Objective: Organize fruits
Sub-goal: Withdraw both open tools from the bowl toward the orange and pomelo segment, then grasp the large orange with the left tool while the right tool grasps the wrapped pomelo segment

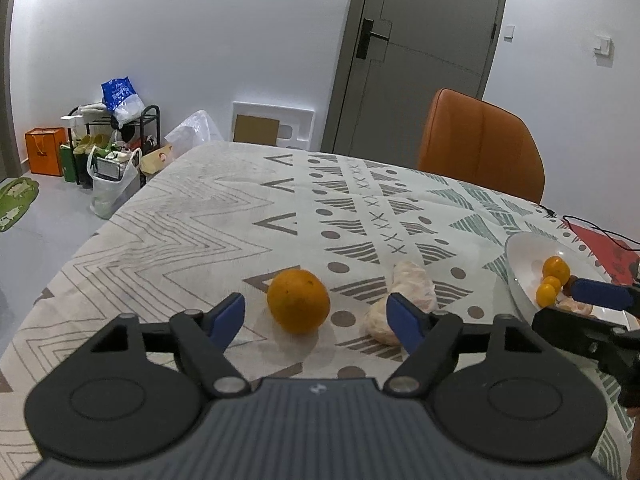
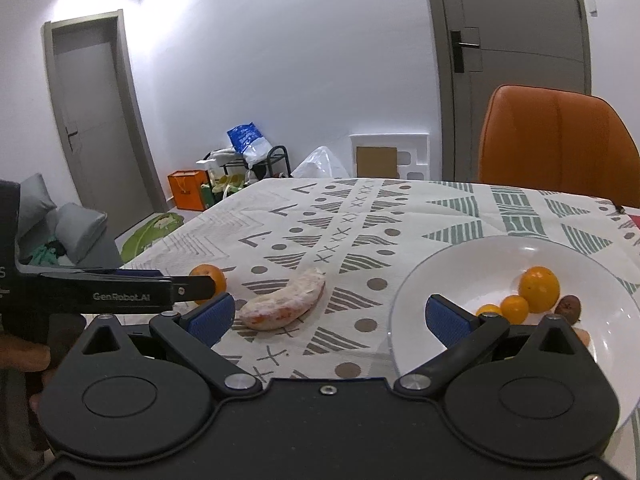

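Observation:
A large orange (image 1: pixel 298 300) lies on the patterned tablecloth between the blue pads of my left gripper (image 1: pixel 318 314), which stands open; the pads do not touch it. To its right lies a pale wrapped fruit (image 1: pixel 412 292). In the right wrist view the wrapped fruit (image 2: pixel 284 304) lies ahead of my open right gripper (image 2: pixel 330 316), which grips nothing. A white plate (image 2: pixel 440 272) on the right holds an orange (image 2: pixel 539 283), two small oranges (image 2: pixel 515 309) and a brown fruit (image 2: pixel 569 307). The right gripper's right finger hangs over the plate's near rim.
An orange chair (image 2: pixel 556 144) stands behind the table's far edge. A red sheet (image 1: pixel 600 244) with a black cable lies beyond the plate (image 1: pixel 520 264). The table drops off on the left towards bags and a shoe rack (image 1: pixel 116 140) on the floor.

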### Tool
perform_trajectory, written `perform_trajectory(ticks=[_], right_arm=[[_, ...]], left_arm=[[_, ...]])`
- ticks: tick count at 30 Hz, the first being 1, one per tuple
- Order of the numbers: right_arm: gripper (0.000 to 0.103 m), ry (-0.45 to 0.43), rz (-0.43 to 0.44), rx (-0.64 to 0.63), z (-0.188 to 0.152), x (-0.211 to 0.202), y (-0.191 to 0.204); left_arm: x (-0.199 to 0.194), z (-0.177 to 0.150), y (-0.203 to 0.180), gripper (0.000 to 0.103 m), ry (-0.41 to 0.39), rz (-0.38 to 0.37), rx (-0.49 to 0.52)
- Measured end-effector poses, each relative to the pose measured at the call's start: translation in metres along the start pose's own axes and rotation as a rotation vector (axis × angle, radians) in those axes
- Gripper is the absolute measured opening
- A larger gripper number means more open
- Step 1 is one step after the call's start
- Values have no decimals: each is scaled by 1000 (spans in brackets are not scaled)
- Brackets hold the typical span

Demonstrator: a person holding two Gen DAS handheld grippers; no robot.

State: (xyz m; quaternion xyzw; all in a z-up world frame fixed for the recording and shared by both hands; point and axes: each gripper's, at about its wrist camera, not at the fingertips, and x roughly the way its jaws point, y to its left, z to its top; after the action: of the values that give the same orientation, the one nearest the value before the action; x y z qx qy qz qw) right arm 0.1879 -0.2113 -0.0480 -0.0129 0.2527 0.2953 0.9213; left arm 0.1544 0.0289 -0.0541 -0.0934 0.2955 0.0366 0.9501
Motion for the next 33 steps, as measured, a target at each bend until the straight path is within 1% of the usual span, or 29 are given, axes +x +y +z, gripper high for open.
perform_trajectory(ticks=[4, 12, 15, 16, 17, 18, 19, 20, 22, 24, 25, 33], right_arm=[[103, 14, 3, -17, 2, 6, 6], [103, 33, 13, -31, 3, 15, 13], [103, 42, 14, -38, 4, 20, 15], [103, 45, 13, -38, 4, 22, 15], [103, 47, 14, -38, 4, 23, 15], [102, 50, 15, -38, 4, 25, 16], [102, 54, 17, -39, 4, 27, 17], [102, 58, 18, -42, 5, 29, 18], [102, 65, 26, -47, 5, 33, 21], [100, 81, 38, -49, 6, 38, 24], [99, 90, 43, -53, 6, 41, 26], [99, 121, 57, -77, 6, 58, 36]], left_arm=[[6, 0, 3, 72, 6, -5, -8], [18, -1, 7, 69, 18, -21, -31], [23, -1, 9, 65, 28, -22, -35], [25, -1, 9, 61, 34, -25, -37], [27, -2, 10, 53, 40, -29, -41], [28, -3, 11, 48, 46, -32, -44], [29, -3, 13, 39, 51, -31, -49], [29, -4, 15, 38, 54, -32, -53], [25, -2, 20, 38, 65, -39, -66], [18, 0, 21, 38, 52, -43, -56], [16, 0, 23, 38, 48, -40, -53], [8, 2, 38, 38, 42, -19, -85]])
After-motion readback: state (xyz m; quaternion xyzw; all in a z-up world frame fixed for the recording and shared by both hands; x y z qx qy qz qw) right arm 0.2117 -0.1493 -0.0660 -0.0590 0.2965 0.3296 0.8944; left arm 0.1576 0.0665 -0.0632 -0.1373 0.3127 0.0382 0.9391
